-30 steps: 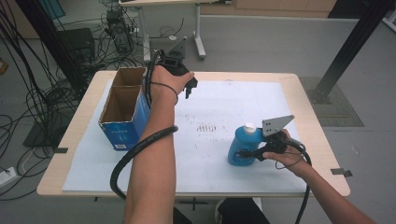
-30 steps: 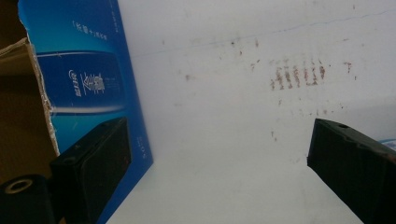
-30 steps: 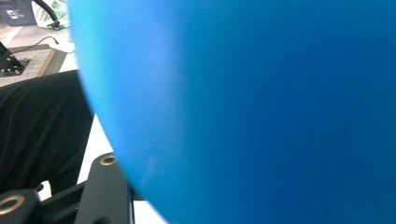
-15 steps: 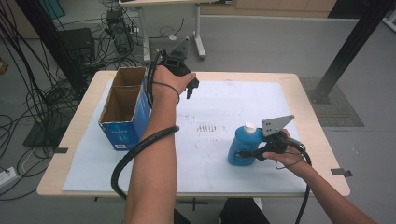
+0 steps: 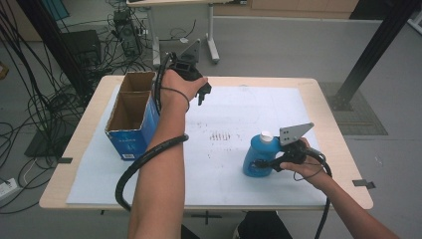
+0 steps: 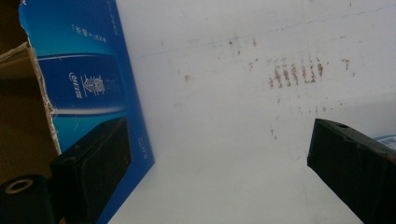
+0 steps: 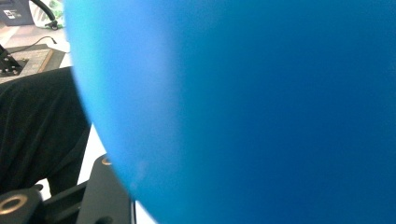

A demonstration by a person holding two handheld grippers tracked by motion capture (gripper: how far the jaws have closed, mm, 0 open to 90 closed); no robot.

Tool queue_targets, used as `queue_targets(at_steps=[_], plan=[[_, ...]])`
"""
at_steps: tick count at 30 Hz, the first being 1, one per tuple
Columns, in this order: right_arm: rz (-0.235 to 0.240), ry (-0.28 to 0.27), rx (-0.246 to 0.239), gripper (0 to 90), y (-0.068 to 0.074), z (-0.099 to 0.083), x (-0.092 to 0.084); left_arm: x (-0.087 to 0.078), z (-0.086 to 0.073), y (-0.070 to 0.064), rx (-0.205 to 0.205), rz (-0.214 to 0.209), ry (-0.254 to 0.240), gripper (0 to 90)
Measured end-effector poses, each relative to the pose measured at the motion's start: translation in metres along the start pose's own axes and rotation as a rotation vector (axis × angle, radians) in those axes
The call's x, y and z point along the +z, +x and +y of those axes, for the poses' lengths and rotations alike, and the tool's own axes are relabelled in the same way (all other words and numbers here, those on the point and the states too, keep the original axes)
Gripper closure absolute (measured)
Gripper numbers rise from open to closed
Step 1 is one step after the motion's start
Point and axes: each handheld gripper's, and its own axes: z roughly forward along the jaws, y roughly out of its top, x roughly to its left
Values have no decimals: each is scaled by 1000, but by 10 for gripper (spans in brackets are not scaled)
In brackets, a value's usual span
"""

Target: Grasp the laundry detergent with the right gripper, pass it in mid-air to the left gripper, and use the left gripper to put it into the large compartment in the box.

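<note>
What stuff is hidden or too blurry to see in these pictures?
- Blue bottle: the right gripper covers part of its side in the high view; in the right gripper view it is a close blur, so any label is unreadable.
- Cardboard box: its floor lies in shadow in the high view.
- Box print: too small to read in the left gripper view.

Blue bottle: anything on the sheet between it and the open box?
Nothing visible. The right gripper is shut on the blue bottle; bare white sheet lies between it and the box. The left gripper hovers open by the box, above that stretch.

The blue carton (image 6: 88, 88) bears white print (too blurred to read).
</note>
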Motion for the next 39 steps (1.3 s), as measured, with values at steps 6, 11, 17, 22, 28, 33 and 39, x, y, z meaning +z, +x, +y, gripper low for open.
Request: queue_targets(at_steps=[6, 11, 17, 22, 28, 33, 39], plan=[[-3, 7, 5, 425, 1, 1, 0, -4, -1, 1, 11, 3, -6, 70], [-6, 11, 10, 426, 1, 1, 0, -5, -1, -2, 24, 2, -6, 69], [-10, 19, 13, 427, 2, 3, 0, -12, -3, -2, 42, 1, -12, 69], [-17, 30, 17, 428, 3, 4, 0, -20, -5, -2, 59, 7, -23, 70], [-8, 58, 45, 430, 5, 11, 2, -30, -7, -2, 96, 3, -37, 69], [-2, 61, 70, 430, 5, 26, 3, -39, -8, 2, 146, -4, -45, 67], [-7, 51, 89, 430, -1, 59, 0, -58, -9, 5, 243, -18, -66, 66]])
